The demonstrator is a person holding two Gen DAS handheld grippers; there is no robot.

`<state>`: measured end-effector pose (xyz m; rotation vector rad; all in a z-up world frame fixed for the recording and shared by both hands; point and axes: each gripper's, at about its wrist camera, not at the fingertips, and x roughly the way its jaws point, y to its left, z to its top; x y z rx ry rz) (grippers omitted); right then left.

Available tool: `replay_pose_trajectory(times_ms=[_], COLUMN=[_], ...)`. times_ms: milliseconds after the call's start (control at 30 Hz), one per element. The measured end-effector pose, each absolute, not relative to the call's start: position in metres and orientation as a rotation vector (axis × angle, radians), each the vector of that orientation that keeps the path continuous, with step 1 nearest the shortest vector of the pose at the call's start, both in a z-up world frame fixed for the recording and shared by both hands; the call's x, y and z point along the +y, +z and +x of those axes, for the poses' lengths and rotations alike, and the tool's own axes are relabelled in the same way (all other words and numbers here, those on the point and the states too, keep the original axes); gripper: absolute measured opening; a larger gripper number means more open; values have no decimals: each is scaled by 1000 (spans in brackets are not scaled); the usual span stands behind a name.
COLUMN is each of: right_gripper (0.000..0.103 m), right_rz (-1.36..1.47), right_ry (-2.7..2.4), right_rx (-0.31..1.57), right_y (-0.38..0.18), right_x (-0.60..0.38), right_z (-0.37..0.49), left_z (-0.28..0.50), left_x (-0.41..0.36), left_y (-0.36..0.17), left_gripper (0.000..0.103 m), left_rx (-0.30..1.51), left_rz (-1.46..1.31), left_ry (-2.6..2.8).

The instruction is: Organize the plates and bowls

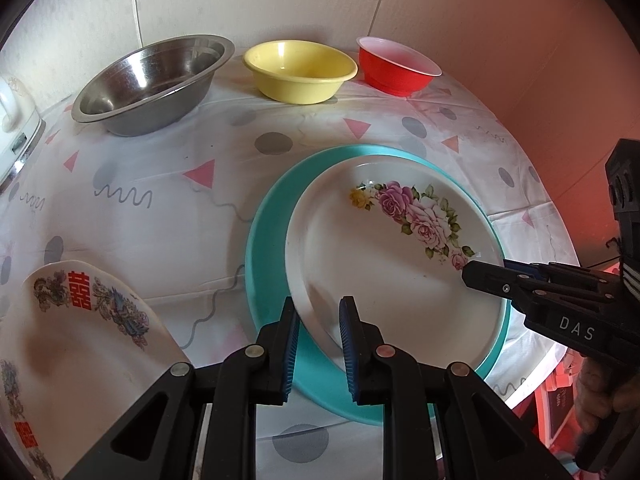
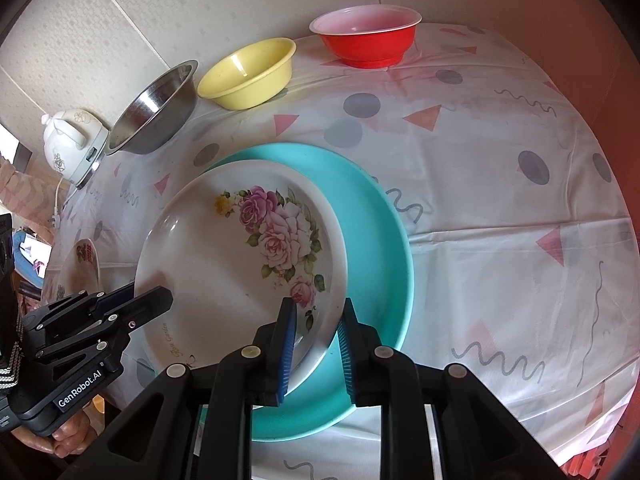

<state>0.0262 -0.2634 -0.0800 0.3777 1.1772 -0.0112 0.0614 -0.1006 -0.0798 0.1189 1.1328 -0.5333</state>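
Note:
A white plate with pink roses [image 1: 380, 280] [image 2: 208, 260] lies off-centre on a larger teal plate [image 1: 268, 240] [image 2: 372, 240]. My left gripper [image 1: 320, 340] is shut on its left rim, one pad inside and one outside. From the right wrist that left gripper [image 2: 168, 300] shows side-on at the same rim. My right gripper [image 2: 318, 340] straddles the right rim. Its inner pad lies on the plate and a thin strip of teal shows before the outer pad. In the left wrist view the right gripper [image 1: 466, 276] points at the plate's right edge.
Along the far wall stand a steel bowl [image 1: 148, 80] [image 2: 156, 116], a yellow bowl [image 1: 300, 72] [image 2: 248, 76] and a red bowl [image 1: 396, 68] [image 2: 368, 44]. A white plate with red characters [image 1: 80, 340] [image 2: 80, 264] lies at the left. A white kettle [image 2: 72, 140] sits far left.

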Motion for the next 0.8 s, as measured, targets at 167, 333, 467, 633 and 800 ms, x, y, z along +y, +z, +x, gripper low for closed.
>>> replay_pose_trajectory(times_ms=[167,333,467,633,800], right_gripper=[23,23,23,23,25], right_rz=[377,377,376,376,376], right_ry=[-13,-11,-13,-17,-22], right_rx=[1170,1167,1167,1162,1156], right_y=[-78,-78,-77,-75,-71], right_x=[-264,-264,-265,-266,-267], right_z=[25,25,24,24,25], left_z=[61,60,59,56,52], left_x=[-100,-100,-99,-97,-94], left_y=[-79,-79,-77,-73,-64], left_gripper=[20,21,21,20,20], left_rx=[1132,1129,1122,1109,1070], left_rz=[120,123,127,132,133], left_ry=[-529,-521,-516,-509,-505])
